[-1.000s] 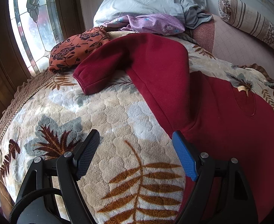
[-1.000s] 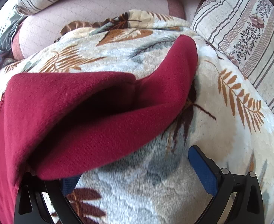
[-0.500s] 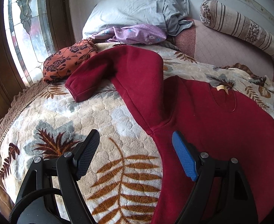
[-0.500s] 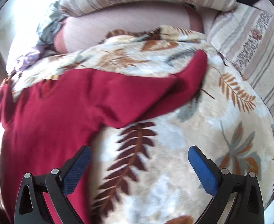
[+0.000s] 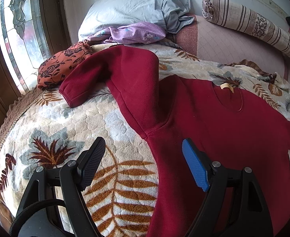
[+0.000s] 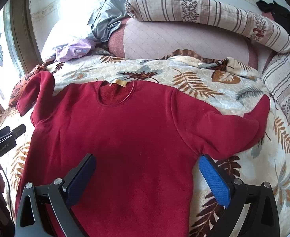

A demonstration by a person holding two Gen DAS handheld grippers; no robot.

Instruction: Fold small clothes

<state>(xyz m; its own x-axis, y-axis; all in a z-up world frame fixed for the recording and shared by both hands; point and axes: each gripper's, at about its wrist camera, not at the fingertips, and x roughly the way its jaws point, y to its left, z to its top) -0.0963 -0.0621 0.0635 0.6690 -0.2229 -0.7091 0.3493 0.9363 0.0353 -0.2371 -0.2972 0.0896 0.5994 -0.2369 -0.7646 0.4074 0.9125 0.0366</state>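
Note:
A dark red long-sleeved sweater (image 6: 129,138) lies flat, front up, on the leaf-patterned blanket (image 6: 194,79), its neckline and tan label toward the pillows. It also shows in the left wrist view (image 5: 214,118). One sleeve (image 5: 113,73) bends away at the left, the other sleeve (image 6: 244,126) at the right. My left gripper (image 5: 143,162) is open and empty above the sweater's left side edge below the armpit. My right gripper (image 6: 147,175) is open and empty above the lower body of the sweater, its blue pad near the right side edge.
An orange floral cloth (image 5: 62,65), a purple garment (image 5: 133,33) and a grey pillow (image 5: 129,7) lie at the far left. A striped bolster (image 6: 204,13) and a pink quilted cushion (image 6: 180,41) line the back. A window (image 5: 12,29) stands at the left.
The right gripper has let go of the right sleeve and pulled back over the sweater's body. The left gripper has drawn back a little. The sweater now lies spread flat.

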